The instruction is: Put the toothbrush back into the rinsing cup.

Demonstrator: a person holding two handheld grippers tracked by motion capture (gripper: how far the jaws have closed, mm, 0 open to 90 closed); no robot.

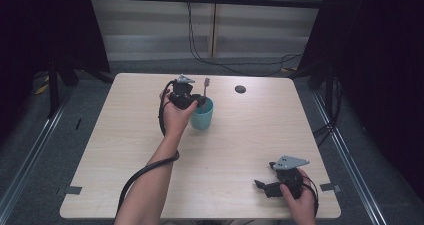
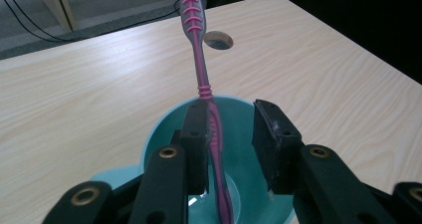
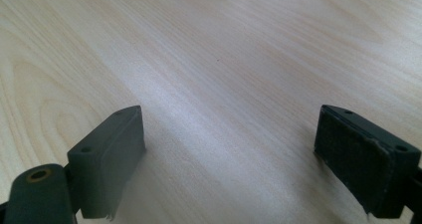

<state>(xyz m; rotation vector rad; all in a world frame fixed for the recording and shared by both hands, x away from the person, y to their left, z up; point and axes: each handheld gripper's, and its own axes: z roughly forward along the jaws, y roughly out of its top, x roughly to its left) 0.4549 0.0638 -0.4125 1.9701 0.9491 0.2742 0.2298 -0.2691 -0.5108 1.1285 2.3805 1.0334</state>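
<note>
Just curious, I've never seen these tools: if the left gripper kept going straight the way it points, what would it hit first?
Probably the pink toothbrush standing in the teal cup. It leans beside one pad of the open left gripper, so the handle or the cup's rim comes first; depth is hard to judge.

The counter [image 1: 235, 135] is pale blond wood with a fine streaked grain, and a small dark round hole [image 1: 240, 89] sits toward its far side. The cup [image 1: 202, 117] is teal all over. The toothbrush [image 2: 201, 69] standing in it is bright pink with a grey grip crossed by pink ribs. Both tongs are matt black, the left tongs [image 2: 231, 142] with brass-coloured rivets, the right tongs [image 3: 231, 159] with dark grey pads. The floor is grey.
</note>
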